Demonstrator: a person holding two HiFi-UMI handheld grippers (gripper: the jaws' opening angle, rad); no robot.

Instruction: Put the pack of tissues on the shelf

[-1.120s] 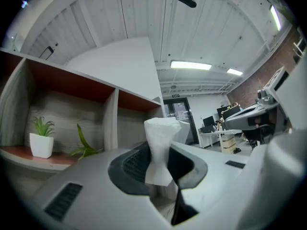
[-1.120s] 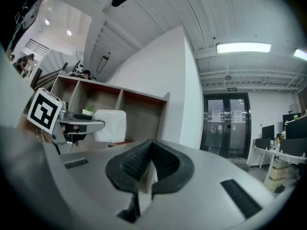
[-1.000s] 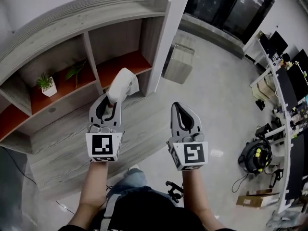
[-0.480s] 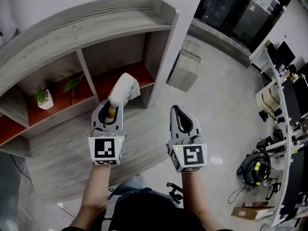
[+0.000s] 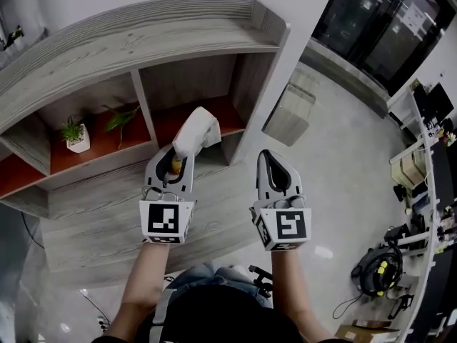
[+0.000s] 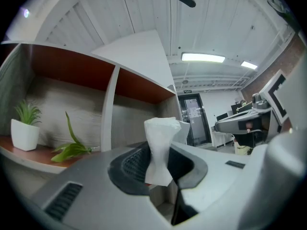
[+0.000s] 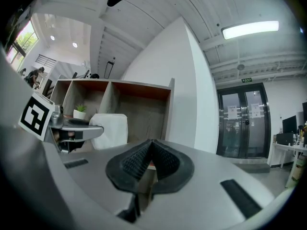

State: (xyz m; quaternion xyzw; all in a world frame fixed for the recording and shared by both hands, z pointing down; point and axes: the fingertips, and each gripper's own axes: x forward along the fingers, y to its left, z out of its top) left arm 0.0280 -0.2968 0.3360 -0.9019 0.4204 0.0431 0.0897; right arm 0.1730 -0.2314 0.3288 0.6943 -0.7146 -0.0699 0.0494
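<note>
Left tool (image 5: 173, 164) clamped on the pack of tissues (image 5: 196, 130): carrying step, placement not yet made.
Head view: it is held before the shelf's (image 5: 143, 41) right compartment (image 5: 214, 113); right tool (image 5: 275, 176) is pressed together, empty. Left gripper view: the divider (image 6: 109, 114) must be cleared on entry. Right gripper view: that compartment is seen unobstructed.

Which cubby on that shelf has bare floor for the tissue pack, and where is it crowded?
The right cubby's red floor, between the upright divider and the end wall, looks bare. The wooden ledge below the cubbies is free too. The middle cubby is crowded: a potted plant and a green sprig sit there.
</note>
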